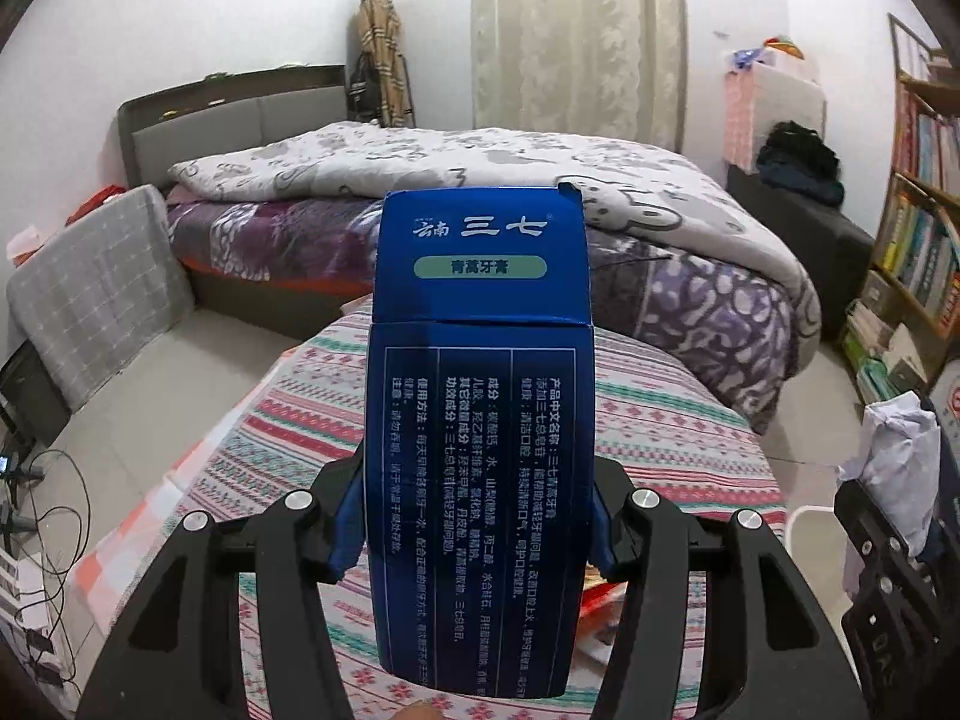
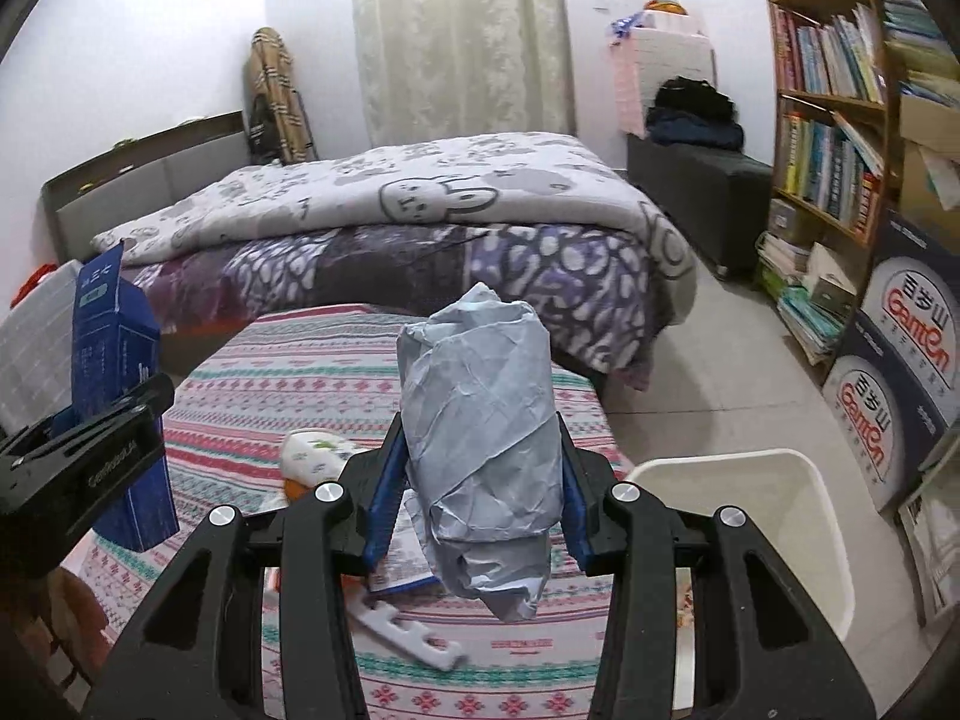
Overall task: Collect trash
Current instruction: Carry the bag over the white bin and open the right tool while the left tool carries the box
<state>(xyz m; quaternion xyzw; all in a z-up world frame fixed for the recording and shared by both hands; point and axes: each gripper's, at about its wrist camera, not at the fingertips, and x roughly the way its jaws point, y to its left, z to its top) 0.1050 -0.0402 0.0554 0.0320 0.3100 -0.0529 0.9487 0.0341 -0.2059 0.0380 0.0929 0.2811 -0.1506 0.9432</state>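
The left hand-held gripper (image 1: 477,528) was clamped on an upright blue toothpaste box (image 1: 480,396), held above a desk (image 1: 660,372) covered in a striped patterned cloth. The right hand-held gripper (image 2: 477,498) was clamped on a crumpled wad of pale grey paper (image 2: 480,438) over the same desk, with a white bin (image 2: 780,510) just beside its right edge. A bed (image 2: 420,228) stood behind.
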